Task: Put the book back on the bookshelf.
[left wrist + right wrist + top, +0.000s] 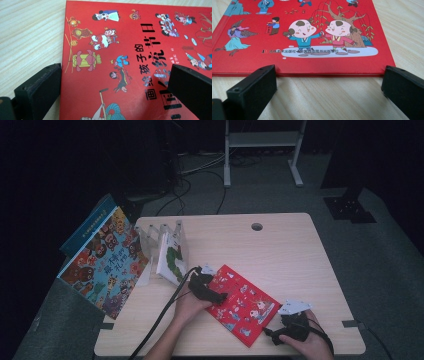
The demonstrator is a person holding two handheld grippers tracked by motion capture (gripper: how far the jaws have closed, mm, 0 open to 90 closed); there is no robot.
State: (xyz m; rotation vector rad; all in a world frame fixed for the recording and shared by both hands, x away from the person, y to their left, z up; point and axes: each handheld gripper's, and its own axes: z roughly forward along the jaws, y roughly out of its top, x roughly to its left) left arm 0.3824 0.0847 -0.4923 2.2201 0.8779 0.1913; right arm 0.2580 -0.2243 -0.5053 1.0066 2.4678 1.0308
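Note:
A red picture book [241, 306] lies flat on the wooden table [280, 250], near its front edge. My left gripper [219, 295] reaches over the book's left end. In the left gripper view its jaws [115, 75] stand wide apart, one pad [40, 87] on the bare wood beside the cover [130, 50], the other over the cover, and nothing is gripped. My right gripper [273, 336] sits at the book's near right edge. In the right gripper view it [329, 75] is open, with the book's edge [324, 73] just ahead of both pads.
A clear divider rack [160, 236] at the table's left holds a white book with a green picture [171, 257]. A large colourful book [104, 262] leans off the left edge, with a blue one [87, 222] behind it. A cable hole [257, 226] marks the far side.

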